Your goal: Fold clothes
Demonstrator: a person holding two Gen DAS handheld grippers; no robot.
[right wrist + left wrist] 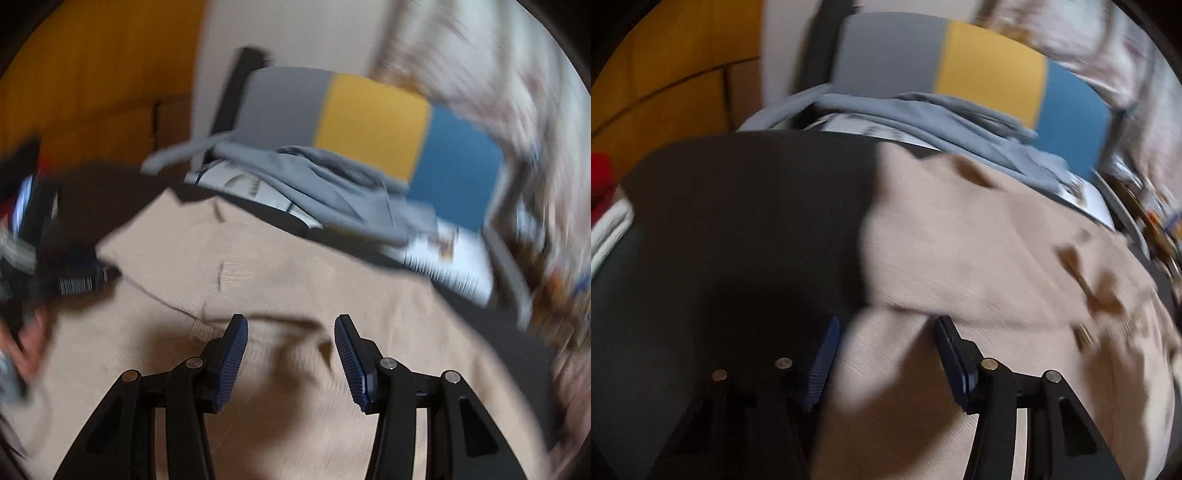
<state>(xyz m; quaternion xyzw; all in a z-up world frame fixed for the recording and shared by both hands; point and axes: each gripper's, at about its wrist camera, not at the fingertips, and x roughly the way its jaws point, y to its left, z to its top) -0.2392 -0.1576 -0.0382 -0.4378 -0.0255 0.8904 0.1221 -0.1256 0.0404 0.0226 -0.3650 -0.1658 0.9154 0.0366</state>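
Observation:
A beige garment (979,251) lies spread on a dark surface (738,221); it also fills the lower part of the right wrist view (295,266). My left gripper (886,325) is open over the garment's left edge, with beige cloth between its fingers. My right gripper (290,325) is open just above the middle of the garment, near a dark crease. The left gripper (74,280) shows blurred at the garment's left edge in the right wrist view. Both views are motion-blurred.
A crumpled grey-blue garment (332,184) lies behind the beige one on white printed paper (443,258). A grey, yellow and blue panel (369,125) stands behind it. An orange-brown wooden wall (92,74) is at the left, a pale patterned curtain (498,92) at the right.

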